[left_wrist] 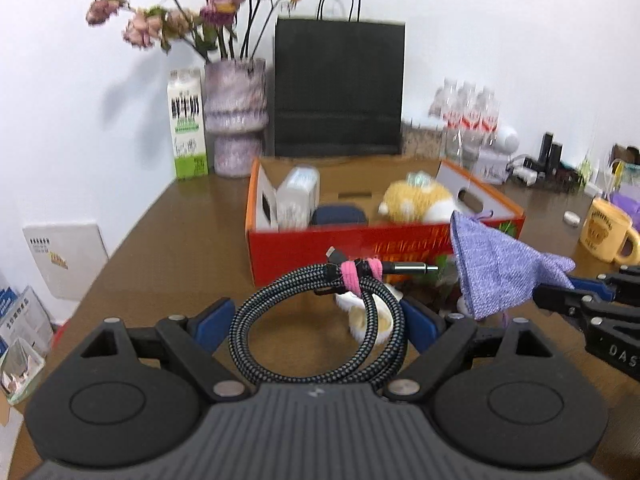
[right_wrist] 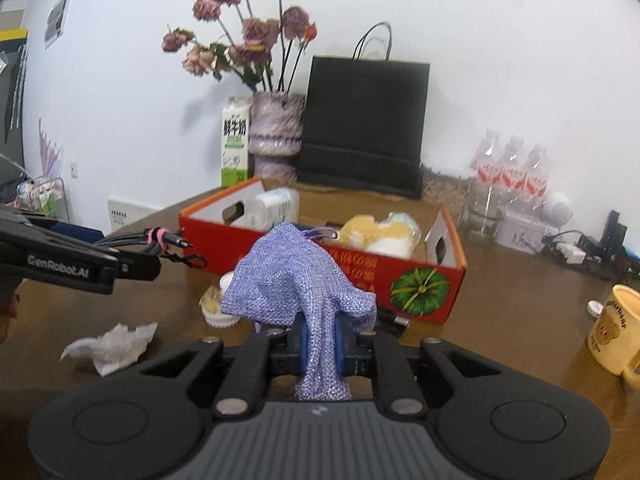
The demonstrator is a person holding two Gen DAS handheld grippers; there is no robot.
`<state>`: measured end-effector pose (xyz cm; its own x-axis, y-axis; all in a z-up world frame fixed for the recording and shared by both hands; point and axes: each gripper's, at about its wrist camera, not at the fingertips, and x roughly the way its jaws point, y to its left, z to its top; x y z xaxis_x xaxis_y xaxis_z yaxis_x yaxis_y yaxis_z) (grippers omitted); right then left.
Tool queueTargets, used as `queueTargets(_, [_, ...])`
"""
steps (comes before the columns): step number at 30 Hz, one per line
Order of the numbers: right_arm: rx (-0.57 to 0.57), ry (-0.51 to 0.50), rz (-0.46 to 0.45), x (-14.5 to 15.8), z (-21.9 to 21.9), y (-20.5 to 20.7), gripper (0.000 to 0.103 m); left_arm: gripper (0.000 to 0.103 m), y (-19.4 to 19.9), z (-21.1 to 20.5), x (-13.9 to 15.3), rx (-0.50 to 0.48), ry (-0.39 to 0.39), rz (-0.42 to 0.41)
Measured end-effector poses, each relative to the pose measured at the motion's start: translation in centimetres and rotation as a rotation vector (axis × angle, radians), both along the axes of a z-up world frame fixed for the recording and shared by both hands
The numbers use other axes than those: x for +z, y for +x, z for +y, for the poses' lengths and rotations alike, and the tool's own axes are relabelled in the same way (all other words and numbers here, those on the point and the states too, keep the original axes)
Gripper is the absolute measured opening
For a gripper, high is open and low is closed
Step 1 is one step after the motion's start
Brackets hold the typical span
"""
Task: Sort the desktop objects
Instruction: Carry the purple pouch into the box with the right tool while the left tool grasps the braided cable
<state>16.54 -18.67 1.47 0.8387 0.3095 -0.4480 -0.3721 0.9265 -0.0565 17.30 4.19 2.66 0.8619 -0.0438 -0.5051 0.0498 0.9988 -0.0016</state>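
A coiled black braided cable (left_wrist: 244, 320) tied with pink bands hangs above the brown table, my left gripper (left_wrist: 318, 320) shut on it with jaws set wide and blue pads (left_wrist: 216, 322) against the coil's sides. My right gripper (right_wrist: 322, 344) is shut on a purple woven pouch (right_wrist: 296, 280), which stands up from the pads. Both are held in front of a red cardboard box (right_wrist: 420, 280) holding a yellow plush toy (right_wrist: 376, 232) and a white carton (right_wrist: 272, 208). In the left wrist view, the pouch (left_wrist: 492, 268) and right gripper (left_wrist: 560, 292) show at right.
On the table lie a crumpled tissue (right_wrist: 112, 344) and a white cupcake-like item (right_wrist: 218, 308) near the box. A yellow mug (right_wrist: 616, 332) stands at right. Behind the box are a vase of dried flowers (right_wrist: 276, 136), a milk carton (right_wrist: 234, 148), a black paper bag (right_wrist: 364, 128) and water bottles (right_wrist: 508, 176).
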Motion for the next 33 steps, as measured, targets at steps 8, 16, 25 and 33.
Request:
queueTargets(8, [-0.02,0.024,-0.079,2.6,0.0,1.4,0.012,0.089,1.4,-1.3,3.4,-0.013,-0.005,-0.101])
queueTargets(16, [-0.05,0.076,-0.133,4.8,0.6,5.7,0.012,0.089,5.7,-2.4,5.6,0.023,-0.039,-0.197])
queueTargets(25, [-0.068,0.109,-0.12,4.9,1.7,11.8,0.012,0.089,11.4,-3.0,4.6,0.071,-0.044,-0.209])
queueTargets(33, [-0.065,0.094,-0.059,2.4,3.2,17.0,0.012,0.089,15.4,-2.7,1.8,0.09,-0.035,-0.166])
